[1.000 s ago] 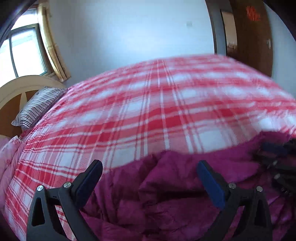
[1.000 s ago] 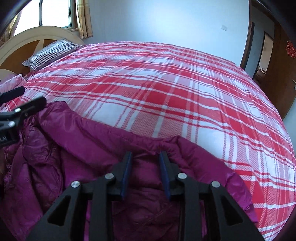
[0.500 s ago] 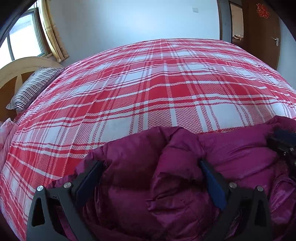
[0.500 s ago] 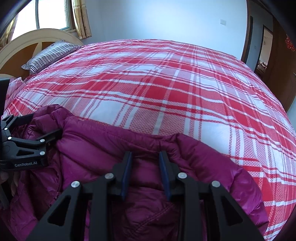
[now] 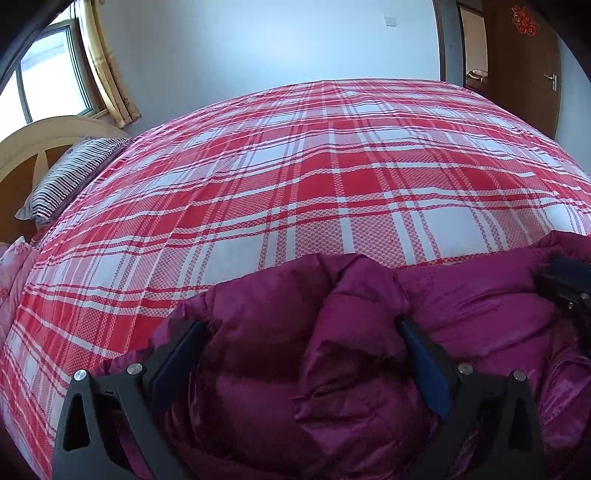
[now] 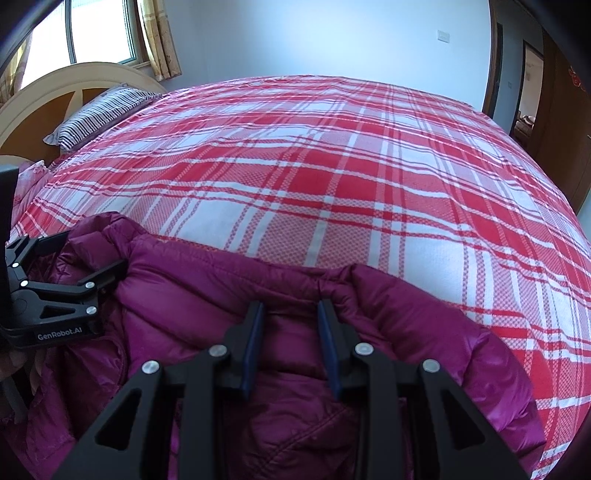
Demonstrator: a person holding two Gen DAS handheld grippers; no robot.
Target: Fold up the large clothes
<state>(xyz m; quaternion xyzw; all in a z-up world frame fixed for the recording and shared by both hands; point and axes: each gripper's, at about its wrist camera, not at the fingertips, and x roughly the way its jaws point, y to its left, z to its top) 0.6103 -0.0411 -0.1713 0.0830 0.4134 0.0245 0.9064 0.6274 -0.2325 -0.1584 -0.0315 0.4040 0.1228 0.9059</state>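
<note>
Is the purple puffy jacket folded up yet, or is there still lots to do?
Not folded yet. Done: the magenta jacket lies on the red plaid bedspread. In hand: the right gripper pinches a puffy fold at the jacket's far edge, and the left gripper has its jaws wide around a bunched part without squeezing it. Left: the jacket looks rumpled, so probably all the real folding.

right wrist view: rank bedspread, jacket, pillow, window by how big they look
1. bedspread
2. jacket, though its nearness to the camera inflates it
3. pillow and window look about alike; not ranking them, and the frame edge crops the window.
</note>
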